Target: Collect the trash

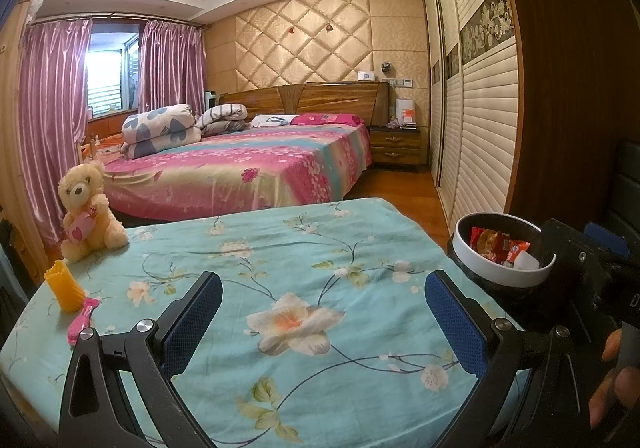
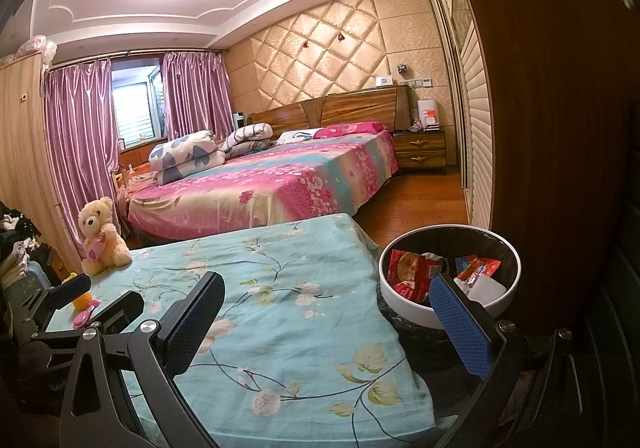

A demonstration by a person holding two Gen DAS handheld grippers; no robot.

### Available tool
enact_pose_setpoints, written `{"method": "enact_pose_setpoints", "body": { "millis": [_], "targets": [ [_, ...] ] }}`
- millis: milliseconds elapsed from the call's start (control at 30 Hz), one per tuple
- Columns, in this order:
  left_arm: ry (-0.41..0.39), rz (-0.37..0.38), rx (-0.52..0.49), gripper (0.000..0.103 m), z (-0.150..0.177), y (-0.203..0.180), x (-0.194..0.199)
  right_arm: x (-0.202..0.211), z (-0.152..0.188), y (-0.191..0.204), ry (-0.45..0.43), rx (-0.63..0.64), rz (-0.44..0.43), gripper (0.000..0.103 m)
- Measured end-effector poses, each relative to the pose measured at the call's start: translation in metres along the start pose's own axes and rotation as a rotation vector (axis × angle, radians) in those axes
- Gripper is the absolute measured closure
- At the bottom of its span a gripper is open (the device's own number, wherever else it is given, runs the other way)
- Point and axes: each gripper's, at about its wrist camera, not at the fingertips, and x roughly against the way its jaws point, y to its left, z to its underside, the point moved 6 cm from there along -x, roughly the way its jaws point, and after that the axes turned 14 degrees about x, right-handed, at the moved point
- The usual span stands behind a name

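Observation:
A round white-rimmed trash bin with a black liner stands off the table's right edge and holds red snack wrappers and a white scrap. It also shows in the left wrist view, wrappers inside. My right gripper is open and empty above the table's right part, its right finger in front of the bin rim. My left gripper is open and empty over the floral cloth; it shows at the left of the right wrist view.
A teddy bear sits at the table's far left corner. A yellow cup and a pink comb lie near the left edge. A large bed lies beyond, a wardrobe to the right.

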Motion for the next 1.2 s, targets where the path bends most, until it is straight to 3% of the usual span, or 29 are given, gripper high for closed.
{"method": "enact_pose_setpoints", "body": {
  "millis": [1200],
  "targets": [
    [0.014,0.002,0.005,0.001,0.0005,0.0035,-0.0053,-0.0010,-0.0012,0.0085,0.009,-0.007,-0.014,0.000]
  ]
}}
